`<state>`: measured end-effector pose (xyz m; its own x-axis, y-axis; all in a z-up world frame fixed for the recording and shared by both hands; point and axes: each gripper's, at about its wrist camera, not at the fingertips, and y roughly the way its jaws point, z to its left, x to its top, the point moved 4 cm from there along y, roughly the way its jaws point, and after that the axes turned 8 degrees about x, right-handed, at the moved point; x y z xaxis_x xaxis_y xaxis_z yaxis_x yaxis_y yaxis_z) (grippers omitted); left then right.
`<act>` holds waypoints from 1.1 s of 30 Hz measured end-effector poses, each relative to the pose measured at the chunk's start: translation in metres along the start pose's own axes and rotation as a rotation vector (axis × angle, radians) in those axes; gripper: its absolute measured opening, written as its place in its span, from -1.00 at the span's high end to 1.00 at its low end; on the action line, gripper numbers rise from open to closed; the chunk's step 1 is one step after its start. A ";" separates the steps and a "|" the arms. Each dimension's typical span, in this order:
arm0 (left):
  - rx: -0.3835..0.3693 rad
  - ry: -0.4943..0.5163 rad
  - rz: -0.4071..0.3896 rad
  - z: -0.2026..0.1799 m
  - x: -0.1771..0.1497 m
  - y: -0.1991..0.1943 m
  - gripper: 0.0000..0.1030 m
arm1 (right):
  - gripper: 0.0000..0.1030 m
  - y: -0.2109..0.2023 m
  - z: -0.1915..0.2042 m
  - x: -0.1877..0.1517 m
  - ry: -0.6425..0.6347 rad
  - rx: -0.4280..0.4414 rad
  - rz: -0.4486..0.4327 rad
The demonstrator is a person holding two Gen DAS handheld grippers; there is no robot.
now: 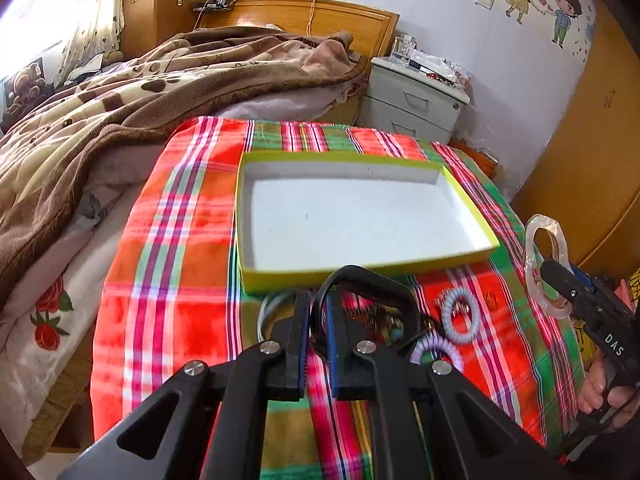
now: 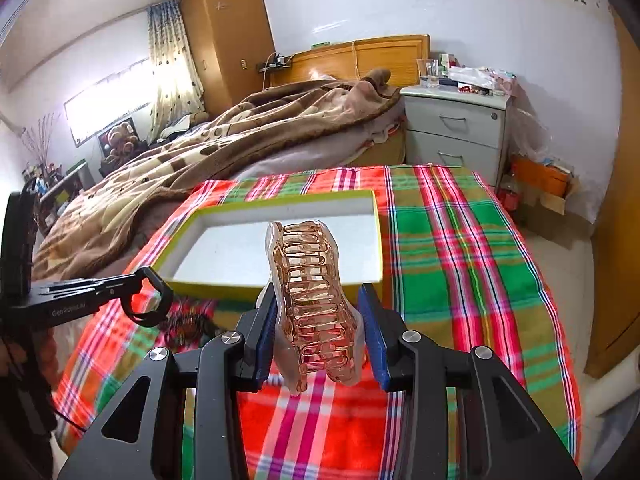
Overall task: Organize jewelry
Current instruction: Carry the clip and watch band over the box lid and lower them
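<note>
Now, left gripper point(image 1: 318, 320): raised just before the tray point(image 1: 460, 192), fingers nipped on a black ring point(image 1: 394, 284)
Right gripper point(image 2: 320, 336): level, above the plaid cloth point(image 2: 460, 260), squeezing a pink hair claw point(image 2: 316, 296) upright before the tray's near rim

— What do we have in our left tool point(image 1: 318, 322)?

— A black angular plastic hair clip point(image 1: 370, 292), pinched between the pads, above the red-and-green plaid cloth point(image 1: 168, 280).

— And ahead of us?

— The shallow yellow-green cardboard box point(image 1: 472, 212), white inside. At right, our right tool point(image 1: 554, 276) holds a translucent pink claw clip point(image 1: 536, 256); two pale purple spiral hair ties point(image 1: 460, 316) lie between.
</note>
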<state>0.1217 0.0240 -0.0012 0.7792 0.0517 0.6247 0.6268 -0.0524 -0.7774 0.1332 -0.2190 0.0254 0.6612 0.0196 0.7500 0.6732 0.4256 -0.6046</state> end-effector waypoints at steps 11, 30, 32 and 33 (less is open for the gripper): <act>-0.012 -0.025 -0.001 0.008 0.058 0.034 0.84 | 0.22 0.055 -0.031 0.048 0.095 0.013 0.056; 0.013 -0.060 0.091 0.013 0.096 0.124 0.84 | 0.22 0.140 -0.041 0.065 -0.016 -0.160 0.155; 0.021 -0.066 0.104 0.014 0.095 0.131 0.84 | 0.22 0.144 -0.040 0.064 -0.043 -0.188 0.157; 0.020 -0.069 0.109 0.015 0.095 0.133 0.84 | 0.22 0.146 -0.039 0.064 -0.054 -0.200 0.157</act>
<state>0.2792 0.0368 -0.0466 0.8398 0.1149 0.5306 0.5378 -0.0418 -0.8421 0.2871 -0.1911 -0.0251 0.7481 0.1216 0.6524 0.6191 0.2259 -0.7521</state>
